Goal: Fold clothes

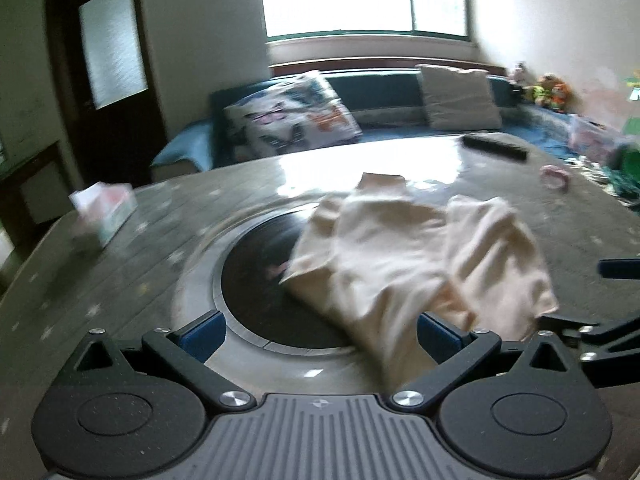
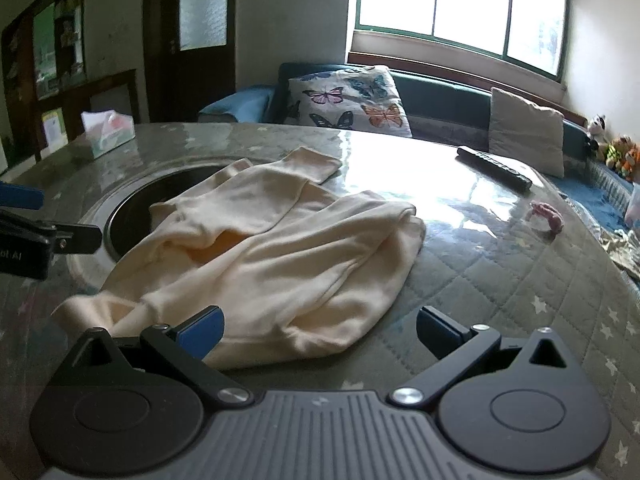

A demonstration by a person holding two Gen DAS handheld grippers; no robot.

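A cream garment [image 2: 260, 248] lies crumpled on the table, partly over a round black inset [image 2: 132, 204]. It also shows in the left wrist view [image 1: 408, 256], blurred. My right gripper [image 2: 318, 328] is open, its fingers wide apart just short of the garment's near edge. My left gripper [image 1: 320, 332] is open over the black inset [image 1: 260, 280], and the garment's near corner lies between its fingers. The left gripper also shows at the left edge of the right wrist view [image 2: 24, 224]. The right gripper shows at the right edge of the left wrist view [image 1: 592, 304].
The table [image 2: 500, 280] has a quilted star-pattern cover under clear plastic. A tissue box [image 2: 108, 132] stands at the far left. A black remote [image 2: 494, 168] and a small pink item [image 2: 546, 216] lie at the far right. A sofa with cushions [image 2: 348, 100] stands behind the table.
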